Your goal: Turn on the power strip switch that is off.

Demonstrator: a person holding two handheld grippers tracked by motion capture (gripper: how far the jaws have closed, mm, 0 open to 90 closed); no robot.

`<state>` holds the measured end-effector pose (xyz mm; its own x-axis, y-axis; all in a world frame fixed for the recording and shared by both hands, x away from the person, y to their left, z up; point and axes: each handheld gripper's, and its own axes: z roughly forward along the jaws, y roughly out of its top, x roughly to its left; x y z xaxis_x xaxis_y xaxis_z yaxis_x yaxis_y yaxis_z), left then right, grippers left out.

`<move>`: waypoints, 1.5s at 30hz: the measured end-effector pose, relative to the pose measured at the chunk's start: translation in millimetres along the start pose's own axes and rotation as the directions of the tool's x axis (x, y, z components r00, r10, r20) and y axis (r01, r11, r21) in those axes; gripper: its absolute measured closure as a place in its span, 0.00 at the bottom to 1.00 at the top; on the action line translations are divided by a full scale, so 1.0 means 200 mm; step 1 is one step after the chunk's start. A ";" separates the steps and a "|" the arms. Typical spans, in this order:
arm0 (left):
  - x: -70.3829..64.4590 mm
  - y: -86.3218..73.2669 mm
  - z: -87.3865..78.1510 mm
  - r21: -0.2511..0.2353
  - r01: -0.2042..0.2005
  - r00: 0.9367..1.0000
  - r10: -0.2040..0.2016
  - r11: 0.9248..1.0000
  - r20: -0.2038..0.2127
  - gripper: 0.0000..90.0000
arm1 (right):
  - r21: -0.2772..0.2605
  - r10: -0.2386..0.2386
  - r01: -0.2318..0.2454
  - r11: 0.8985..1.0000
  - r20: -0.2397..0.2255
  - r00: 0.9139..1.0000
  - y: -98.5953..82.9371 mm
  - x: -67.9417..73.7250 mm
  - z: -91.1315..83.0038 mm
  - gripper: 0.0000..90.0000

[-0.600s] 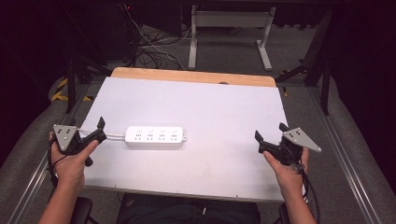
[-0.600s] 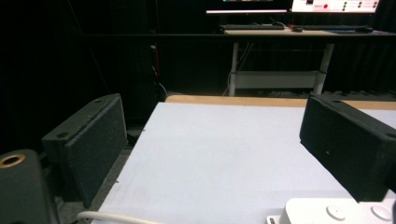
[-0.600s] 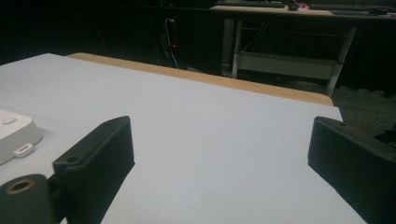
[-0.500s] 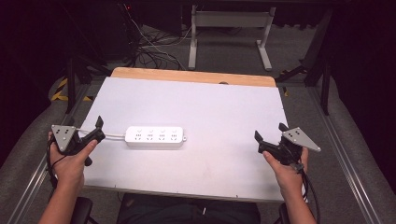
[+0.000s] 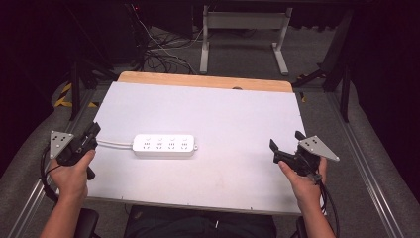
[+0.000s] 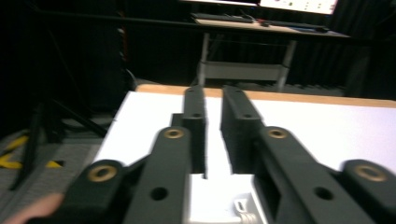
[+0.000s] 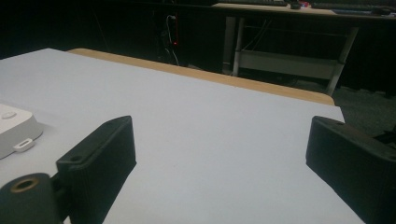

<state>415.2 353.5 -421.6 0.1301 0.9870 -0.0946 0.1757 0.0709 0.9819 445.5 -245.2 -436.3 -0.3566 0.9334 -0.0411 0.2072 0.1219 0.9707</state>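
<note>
High view: I see long white plastic power strip (image 5: 164, 146) left of centre on white-topped table with wooden far edge (image 5: 233, 114), white cord leading off its left end toward left gripper (image 5: 93, 131). My left gripper sits at lower left of frame, off strip's end; jaws nearly together, narrow slit between (clear in left gripper view), holding nothing. Right gripper (image 5: 286, 145) at lower right, well apart from strip, jaws spread wide, empty.
</note>
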 end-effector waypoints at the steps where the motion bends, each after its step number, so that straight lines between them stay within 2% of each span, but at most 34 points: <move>1: 0.00 0.00 0.00 0.000 0.000 1.000 0.000 1.000 0.003 0.94 | 0.002 -0.001 0.001 1.000 -0.002 1.000 0.00 0.00 0.00 0.10; 3: 0.00 0.01 0.00 0.006 0.007 1.000 -0.007 1.000 0.012 0.98 | 0.004 -0.005 0.005 1.000 -0.003 1.000 0.00 0.00 0.00 0.10; 4: 0.00 0.01 -0.01 0.033 0.026 0.999 -0.027 0.999 0.046 0.99 | 0.001 -0.006 0.006 1.000 -0.010 1.000 0.00 0.00 0.01 0.11; 5: 0.00 0.01 -0.01 0.033 0.026 0.999 -0.027 0.999 0.046 1.00 | 0.002 -0.007 0.007 1.000 -0.009 1.000 0.00 0.01 0.01 0.11; 6: 0.00 0.01 -0.01 0.036 0.046 0.997 -0.048 0.998 0.056 1.00 | 0.002 -0.007 0.007 1.000 -0.009 1.000 0.00 0.01 0.01 0.11; 11: -0.01 0.02 -0.01 0.068 0.029 0.997 -0.034 0.997 0.076 1.00 | -0.001 -0.004 0.004 1.000 -0.017 1.000 0.00 0.01 0.00 0.11; 13: -0.03 0.03 -0.01 0.072 -0.013 0.998 0.009 0.997 0.062 1.00 | -0.001 -0.004 0.004 1.000 -0.022 1.000 0.00 0.01 0.00 0.11; 20: -0.04 0.05 0.04 0.122 -0.073 0.997 0.068 0.990 0.044 1.00 | 0.003 -0.012 0.012 1.000 -0.027 1.000 0.00 0.02 0.01 0.12; 24: -0.05 0.06 0.07 0.139 -0.074 0.994 0.062 0.987 0.086 1.00 | 0.006 -0.011 0.012 1.000 -0.026 1.000 0.00 0.01 0.01 0.12; 28: -0.10 0.07 0.12 0.160 -0.116 0.985 0.092 0.980 0.149 1.00 | 0.008 -0.012 0.012 1.000 -0.027 1.000 0.00 0.02 0.01 0.12; 32: -0.16 0.06 0.16 0.194 -0.170 0.969 0.129 0.966 0.211 1.00 | 0.006 -0.014 0.015 1.000 -0.029 0.999 0.00 0.02 0.01 0.12; 34: -0.17 0.07 0.18 0.207 -0.179 0.963 0.128 0.962 0.238 1.00 | 0.008 -0.012 0.012 1.000 -0.025 1.000 -0.01 0.02 0.00 0.12; 35: -0.18 0.07 0.19 0.213 -0.197 0.956 0.139 0.957 0.258 1.00 | 0.008 -0.012 0.012 1.000 -0.024 1.000 -0.01 0.01 0.00 0.12; 37: -0.20 0.07 0.21 0.221 -0.226 0.949 0.164 0.949 0.268 1.00 | 0.012 -0.015 0.016 1.000 -0.019 1.000 -0.01 0.01 0.00 0.12; 39: -0.21 0.07 0.24 0.228 -0.238 0.946 0.172 0.944 0.276 1.00 | 0.009 -0.017 0.017 1.000 -0.017 1.000 -0.01 0.01 0.00 0.12; 41: -0.22 0.07 0.26 0.236 -0.240 0.945 0.171 0.942 0.278 1.00 | 0.010 -0.016 0.016 1.000 -0.016 1.000 -0.01 0.01 -0.01 0.12; 44: -0.23 0.07 0.30 0.255 -0.255 0.941 0.180 0.933 0.286 1.00 | 0.011 -0.017 0.018 1.000 -0.015 1.000 -0.01 0.01 0.00 0.12; 45: -0.23 0.07 0.30 0.255 -0.255 0.941 0.180 0.933 0.286 1.00 | 0.011 -0.016 0.016 1.000 -0.017 1.000 -0.01 0.01 0.00 0.12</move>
<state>469.8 300.3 -414.2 0.4331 0.9004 0.0404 0.3792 -0.2227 0.8981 443.9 -242.9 -437.8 -0.3752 0.9254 -0.0529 0.2110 0.1409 0.9673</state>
